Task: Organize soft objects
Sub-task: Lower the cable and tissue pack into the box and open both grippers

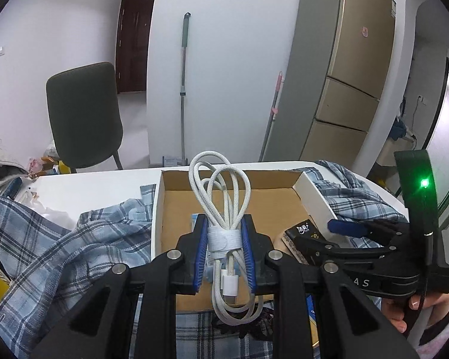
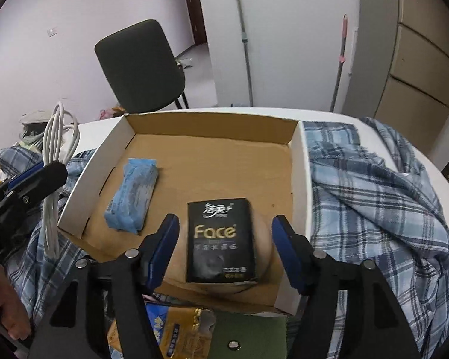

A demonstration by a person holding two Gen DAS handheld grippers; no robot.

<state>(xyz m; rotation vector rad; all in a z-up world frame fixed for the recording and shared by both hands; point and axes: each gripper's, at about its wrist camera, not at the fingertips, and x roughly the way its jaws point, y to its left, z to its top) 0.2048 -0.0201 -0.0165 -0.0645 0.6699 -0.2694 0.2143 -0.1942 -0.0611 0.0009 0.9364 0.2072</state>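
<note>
My left gripper [image 1: 223, 248] is shut on a coiled white cable [image 1: 224, 206] bound with a white strap, held above the near left part of an open cardboard box [image 1: 221, 175]. It also shows in the right wrist view [image 2: 55, 161]. My right gripper [image 2: 226, 248] is open, its blue pads either side of a black "Face" tissue pack [image 2: 220, 240] that lies on a beige round object inside the box [image 2: 212, 125]. A blue tissue pack [image 2: 134, 191] lies in the box's left part. The right gripper also shows in the left wrist view [image 1: 332, 230].
A blue plaid cloth [image 2: 374, 197] lies around the box on the white table [image 2: 338, 116]. A yellow packet [image 2: 176, 332] and a green item [image 2: 248, 335] lie at the near edge. A dark chair [image 2: 140, 68], two mop handles and a fridge [image 1: 353, 68] stand behind.
</note>
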